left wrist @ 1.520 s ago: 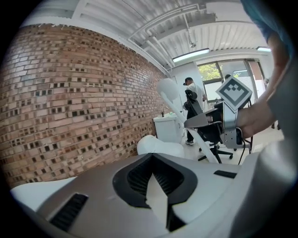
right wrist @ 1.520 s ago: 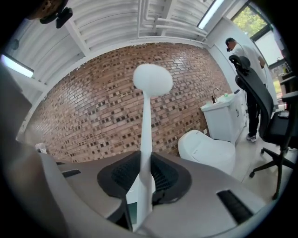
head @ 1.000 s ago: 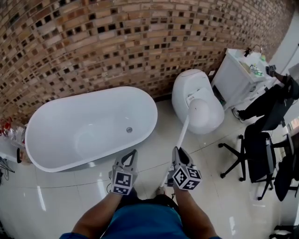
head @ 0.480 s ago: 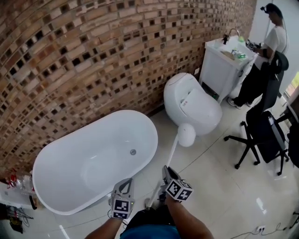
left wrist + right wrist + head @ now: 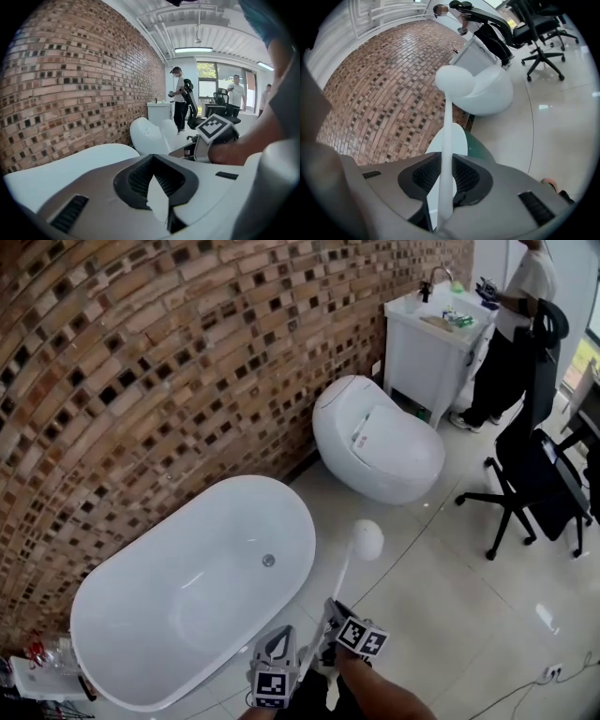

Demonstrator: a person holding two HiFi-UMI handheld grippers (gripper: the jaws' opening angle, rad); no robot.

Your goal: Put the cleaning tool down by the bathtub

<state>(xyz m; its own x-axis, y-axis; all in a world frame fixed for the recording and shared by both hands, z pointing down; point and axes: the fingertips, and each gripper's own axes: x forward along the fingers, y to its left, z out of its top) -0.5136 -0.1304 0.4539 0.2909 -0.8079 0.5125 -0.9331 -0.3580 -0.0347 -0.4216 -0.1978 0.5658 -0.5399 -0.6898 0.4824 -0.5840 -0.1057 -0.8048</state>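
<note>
brick wall (image 5: pixel 141 362): fills the upper left of the head view and curves down behind the fixtures.
floor (image 5: pixel 441 615): pale glossy tiles across the lower right.
bathtub (image 5: pixel 197 601): white oval tub, lower left to centre, set along the wall.
toilet (image 5: pixel 380 442): white rounded unit, upper centre, lid shut, well apart from the tub's right end.
office chair (image 5: pixel 534 474): black, at the right edge.
vanity (image 5: pixel 427 343): white cabinet with a basin, top right of centre, beside the toilet.
person (image 5: pixel 511 324): stands at the vanity, top right.
cleaning tool (image 5: pixel 345 568): white stick with a round white head; it slants up from lower centre, and the head sits over the floor just beside the tub's right end, between tub and toilet. whether it touches the floor cannot be told.
right gripper (image 5: pixel 332 608): lower centre, jaws pinching the tool's stick near its lower end.
left gripper (image 5: pixel 279 645): bottom centre, just left of the right one, jaws pressed together at the tips with nothing between them.
</note>
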